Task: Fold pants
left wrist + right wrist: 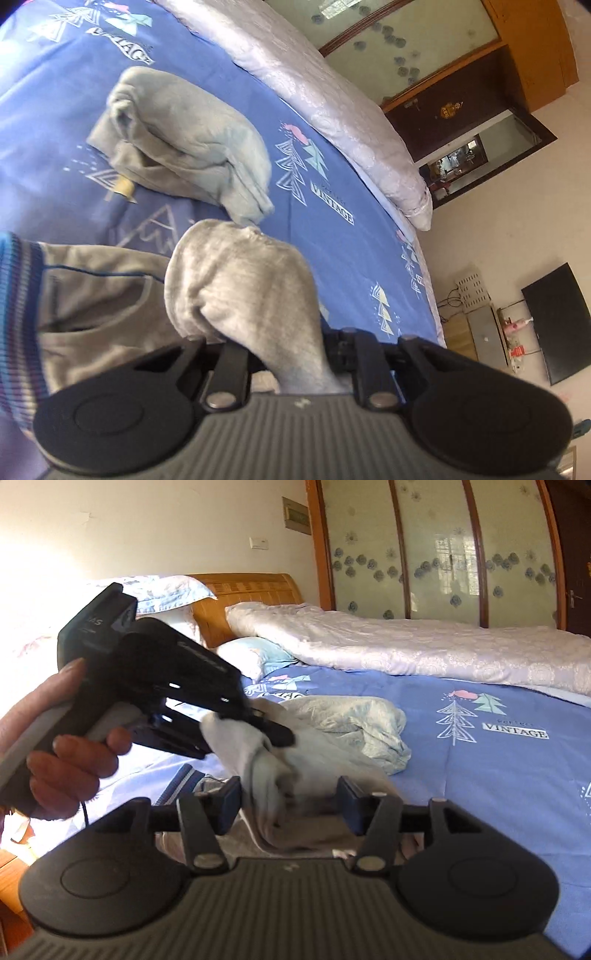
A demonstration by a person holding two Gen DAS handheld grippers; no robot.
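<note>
Grey fleece-lined pants [236, 280] lie on a blue printed bedsheet [351, 258]. My left gripper [284, 347] is shut on a bunched fold of the pants and holds it lifted; the striped waistband [18, 314] shows at the left. The far part of the pants [184, 144] lies crumpled further up the bed. In the right wrist view my right gripper [288, 805] stands with its jaws apart around hanging pants fabric [273, 775]. The left gripper [266, 731], held by a hand, pinches that same fabric just above. The crumpled rest of the pants [354, 723] lies behind.
A pale quilt [424, 646] lies along the far side of the bed, with pillows [251, 657] and a wooden headboard [251, 590]. Wardrobe doors [443, 546] stand behind. The bed's foot edge [432, 295], a desk and a dark screen [554, 325] show in the left wrist view.
</note>
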